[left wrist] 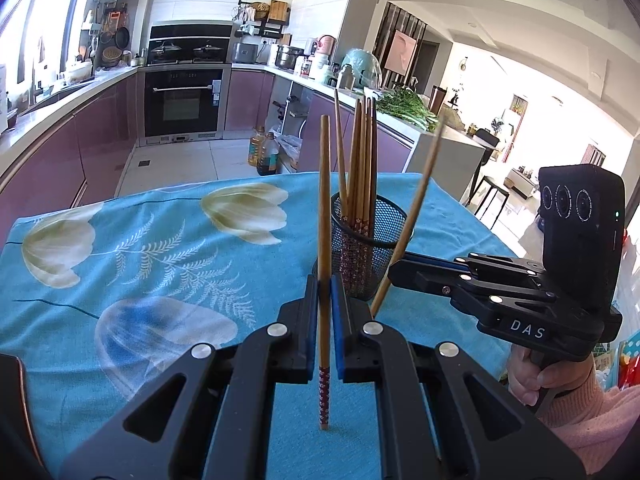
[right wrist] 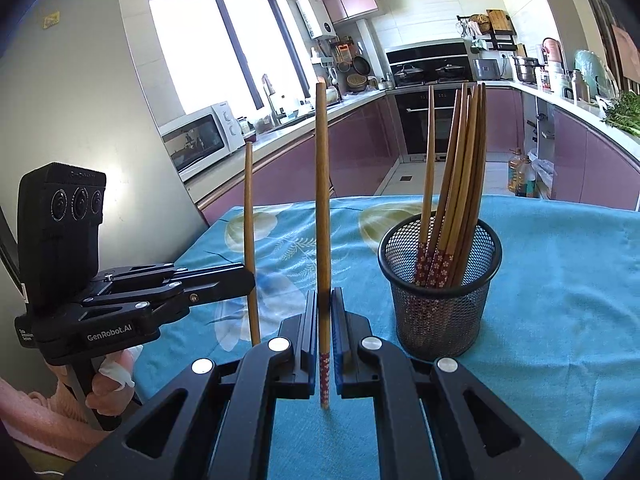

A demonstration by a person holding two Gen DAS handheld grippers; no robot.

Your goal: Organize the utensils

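Nearest the lens, the left gripper (left wrist: pixel 325 320) is clamped on one upright chopstick (left wrist: pixel 325 216), patterned tip down. To its right, the right gripper (right wrist: pixel 325 328) pinches a second chopstick (right wrist: pixel 322 208) likewise. Farther right, toward the tablecloth's (right wrist: pixel 568 280) far edge, stands the mesh holder (right wrist: pixel 440 300) with other chopsticks. Each stick should probably be lifted above the rim, kept vertical, then released inside.

Your left gripper (left wrist: pixel 324 292) has its jaws clamped on one upright chopstick (left wrist: pixel 325 200), patterned end down. Beyond it stands the mesh holder (left wrist: pixel 366 248) — several chopsticks in it — on the blue floral desk cloth (left wrist: pixel 160 264). Your right gripper (left wrist: pixel 394 270) pinches a tilted chopstick (left wrist: pixel 416 208) just beside the holder.
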